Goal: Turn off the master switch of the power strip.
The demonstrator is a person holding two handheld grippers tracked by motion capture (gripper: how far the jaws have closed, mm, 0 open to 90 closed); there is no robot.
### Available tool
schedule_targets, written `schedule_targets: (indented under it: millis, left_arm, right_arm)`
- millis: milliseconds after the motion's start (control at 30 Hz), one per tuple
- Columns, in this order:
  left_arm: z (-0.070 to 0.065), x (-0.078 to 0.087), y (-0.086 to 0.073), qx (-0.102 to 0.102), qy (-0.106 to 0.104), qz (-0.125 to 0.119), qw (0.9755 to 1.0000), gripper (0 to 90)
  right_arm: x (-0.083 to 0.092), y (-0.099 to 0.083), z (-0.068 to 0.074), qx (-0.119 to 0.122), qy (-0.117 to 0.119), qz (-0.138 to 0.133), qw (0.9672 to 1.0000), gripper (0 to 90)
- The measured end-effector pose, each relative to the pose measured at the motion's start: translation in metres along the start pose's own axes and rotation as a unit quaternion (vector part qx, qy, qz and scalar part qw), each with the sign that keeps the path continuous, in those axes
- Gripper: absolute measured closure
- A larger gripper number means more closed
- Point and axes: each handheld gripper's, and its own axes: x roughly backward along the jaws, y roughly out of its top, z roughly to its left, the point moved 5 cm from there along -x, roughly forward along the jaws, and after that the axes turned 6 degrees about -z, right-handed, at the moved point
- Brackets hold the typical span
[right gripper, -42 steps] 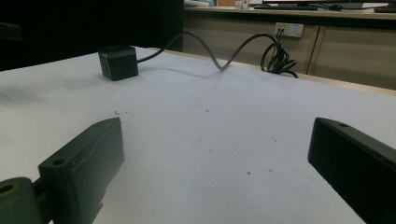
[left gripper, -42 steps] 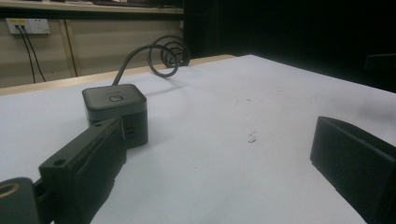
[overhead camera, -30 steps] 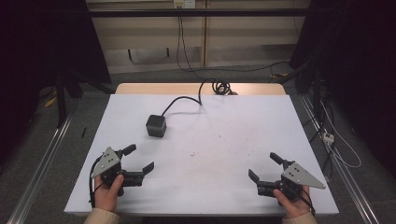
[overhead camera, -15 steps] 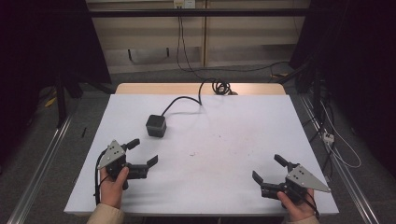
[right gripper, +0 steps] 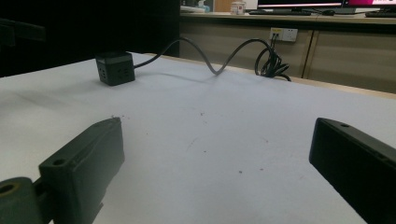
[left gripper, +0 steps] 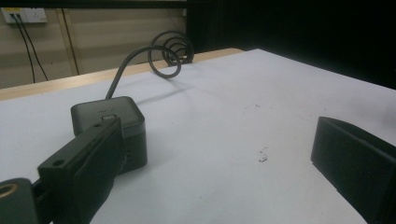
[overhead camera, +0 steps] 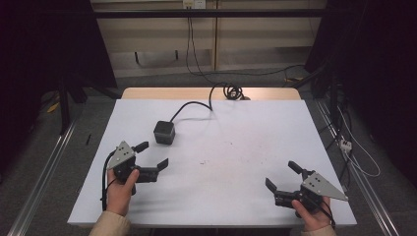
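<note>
A dark cube-shaped power socket sits on the white table, its black cable running back to a coil at the far edge. My left gripper stands open just short of the cube, slightly right of it. In the left gripper view the cube lies close behind the left jaw. My right gripper is open near the front right of the table, nothing between its jaws. From the right gripper view the cube is far off at the upper left.
The table's wooden far edge shows behind the white top. Metal rails run along both sides on the floor. A wall socket and cabinets lie beyond the table. Small dark specks dot the table top.
My left gripper has moved forward and a little right toward the cube. The right gripper has drifted slightly right and nearer the front edge. Both stay open.
</note>
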Motion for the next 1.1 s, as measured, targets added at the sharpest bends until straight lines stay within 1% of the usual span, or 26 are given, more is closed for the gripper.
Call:
schedule_targets:
  millis: [67, 133, 200, 267, 333, 367, 400, 567, 700, 767, 1033, 1067, 1100]
  left_arm:
    - [0.001, -0.002, 0.001, 0.001, -0.002, 0.002, 1.0000, 2.9]
    - [0.002, -0.005, 0.002, 0.008, -0.001, 0.001, 1.0000, 2.9]
    - [0.004, -0.007, 0.004, 0.011, 0.000, -0.001, 0.9999, 2.9]
    - [0.005, -0.009, 0.006, 0.010, -0.004, -0.001, 0.9999, 2.9]
    - [0.006, -0.012, 0.008, 0.011, 0.000, 0.000, 0.9999, 2.9]
    - [0.008, -0.013, 0.011, 0.006, 0.001, 0.001, 1.0000, 2.9]
    - [0.008, -0.013, 0.011, 0.006, 0.001, 0.001, 1.0000, 3.1]
    - [0.012, -0.017, 0.015, 0.014, 0.007, 0.002, 0.9999, 3.1]
    - [0.015, -0.021, 0.017, 0.016, 0.006, 0.006, 0.9998, 2.9]
    - [0.017, -0.024, 0.019, 0.013, 0.008, 0.007, 0.9999, 2.9]
    - [0.023, -0.031, 0.016, 0.015, 0.016, 0.016, 0.9996, 3.5]
    - [0.024, -0.031, 0.016, 0.020, 0.019, 0.016, 0.9995, 3.5]
    - [0.024, -0.032, 0.015, 0.020, 0.018, 0.016, 0.9995, 3.5]
  right_arm:
    - [0.001, 0.000, 0.000, 0.001, -0.001, 0.000, 1.0000, 3.3]
    - [0.002, 0.001, -0.001, 0.001, -0.003, -0.002, 1.0000, 3.3]
    - [0.002, 0.001, 0.000, 0.001, -0.003, -0.001, 1.0000, 3.3]
    - [0.002, 0.001, 0.001, 0.005, -0.003, 0.000, 1.0000, 3.4]
    - [0.002, 0.001, 0.001, 0.004, -0.002, 0.000, 1.0000, 3.4]
    - [0.003, 0.002, 0.001, 0.003, -0.003, -0.002, 1.0000, 3.3]
    - [0.003, 0.002, 0.001, 0.003, -0.003, -0.002, 1.0000, 3.3]
    - [0.000, 0.001, 0.000, 0.002, -0.001, -0.002, 1.0000, 3.4]
    - [-0.002, 0.002, 0.001, 0.000, 0.000, -0.004, 1.0000, 3.4]
    - [-0.004, 0.002, 0.003, 0.003, 0.006, -0.002, 1.0000, 3.5]
    - [-0.007, 0.003, 0.004, 0.003, 0.008, -0.004, 1.0000, 3.5]
    - [-0.007, 0.003, 0.004, 0.002, 0.008, -0.003, 1.0000, 3.5]
    - [-0.007, 0.003, 0.004, 0.001, 0.007, -0.004, 1.0000, 3.5]
